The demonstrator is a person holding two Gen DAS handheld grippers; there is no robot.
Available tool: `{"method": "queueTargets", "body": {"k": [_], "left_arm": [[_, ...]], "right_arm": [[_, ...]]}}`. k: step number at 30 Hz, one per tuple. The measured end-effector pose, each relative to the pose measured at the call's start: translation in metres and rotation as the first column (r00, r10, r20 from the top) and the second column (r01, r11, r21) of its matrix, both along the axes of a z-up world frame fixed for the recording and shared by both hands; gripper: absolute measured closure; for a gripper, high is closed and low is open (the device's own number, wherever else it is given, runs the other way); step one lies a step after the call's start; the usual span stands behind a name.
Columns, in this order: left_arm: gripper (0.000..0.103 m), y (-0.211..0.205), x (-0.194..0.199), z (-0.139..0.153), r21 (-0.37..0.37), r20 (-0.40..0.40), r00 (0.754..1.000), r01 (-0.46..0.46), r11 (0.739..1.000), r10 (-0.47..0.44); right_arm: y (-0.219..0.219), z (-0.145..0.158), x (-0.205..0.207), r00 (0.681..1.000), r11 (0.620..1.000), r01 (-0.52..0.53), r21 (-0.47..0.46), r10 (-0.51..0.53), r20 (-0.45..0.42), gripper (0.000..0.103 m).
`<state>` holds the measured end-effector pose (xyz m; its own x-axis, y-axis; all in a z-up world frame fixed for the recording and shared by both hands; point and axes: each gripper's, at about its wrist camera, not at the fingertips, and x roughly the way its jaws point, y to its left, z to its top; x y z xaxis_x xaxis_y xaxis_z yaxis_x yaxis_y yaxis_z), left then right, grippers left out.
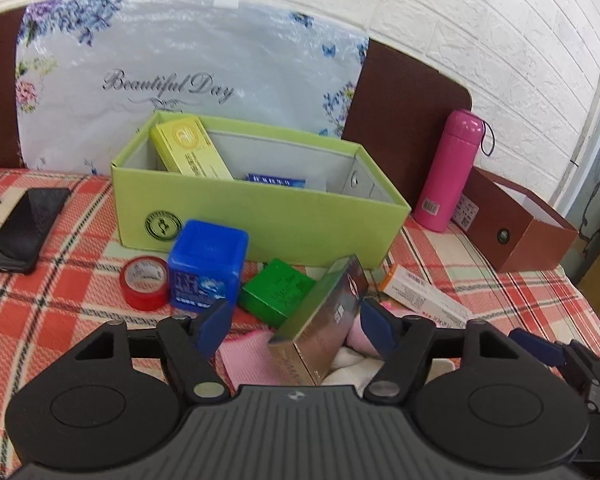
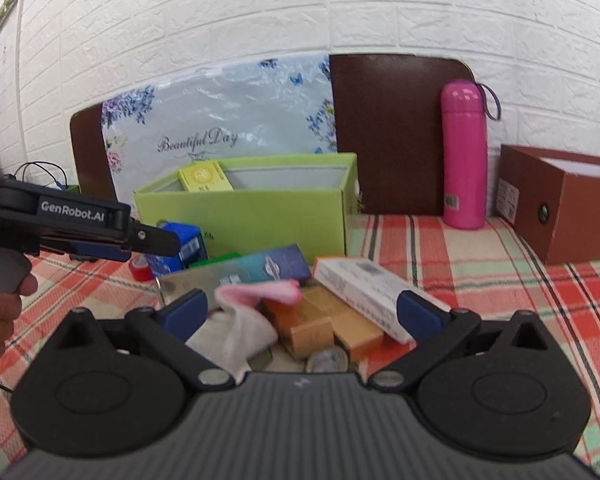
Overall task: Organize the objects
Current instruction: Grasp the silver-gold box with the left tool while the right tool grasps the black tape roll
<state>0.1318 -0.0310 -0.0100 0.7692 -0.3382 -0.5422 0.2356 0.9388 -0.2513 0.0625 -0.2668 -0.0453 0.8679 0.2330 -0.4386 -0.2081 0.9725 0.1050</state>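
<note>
Both grippers are spread wide and hold nothing: the left gripper [image 1: 294,322] hangs over a shiny carton [image 1: 324,320] lying tilted on the plaid cloth [image 1: 60,312], in front of the green box [image 1: 260,216]; the right gripper [image 2: 300,312] hovers above a pink cloth [image 2: 260,292] and 2 small brown boxes [image 2: 324,328]

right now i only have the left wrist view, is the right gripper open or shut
observer: open. The right gripper has its fingers spread wide above the pile, gripping nothing.
operator: whats under it, i just see pink cloth
observer: two tan cartons lie side by side next to the pink cloth.
operator: anything else down there
observer: a pale tape roll lies close to the gripper's body, on the near side of the cartons.
</note>
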Motion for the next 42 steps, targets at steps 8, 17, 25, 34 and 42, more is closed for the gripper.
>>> {"method": "queueTargets", "body": {"k": [8, 17, 25, 34, 42], "left_arm": [[0.037, -0.015, 0.020, -0.014, -0.007, -0.053, 0.997, 0.057, 0.998, -0.057], [0.075, -0.003, 0.033, -0.025, -0.100, -0.161, 0.985, 0.052, 0.994, -0.067], [0.076, 0.034, -0.012, -0.014, -0.104, -0.153, 0.987, 0.038, 0.994, -0.054], [0.077, 0.073, -0.054, -0.028, 0.041, -0.143, 0.978, -0.148, 0.988, 0.153], [0.035, 0.048, -0.051, -0.016, 0.122, 0.016, 0.999, -0.033, 0.992, 0.031]], "right_arm": [[-0.012, -0.020, -0.009, 0.997, 0.999, 0.036, 0.013, -0.035, -0.071, 0.005], [-0.021, -0.017, -0.018, 0.996, 0.997, 0.064, 0.031, -0.062, -0.058, 0.009], [-0.033, -0.020, -0.013, 0.990, 0.993, 0.114, 0.035, -0.111, -0.083, 0.020], [-0.008, -0.036, 0.008, 0.990, 0.998, 0.016, -0.055, -0.024, -0.136, 0.046], [-0.003, -0.041, 0.022, 0.988, 0.998, -0.008, -0.055, -0.001, -0.156, 0.073]]}}
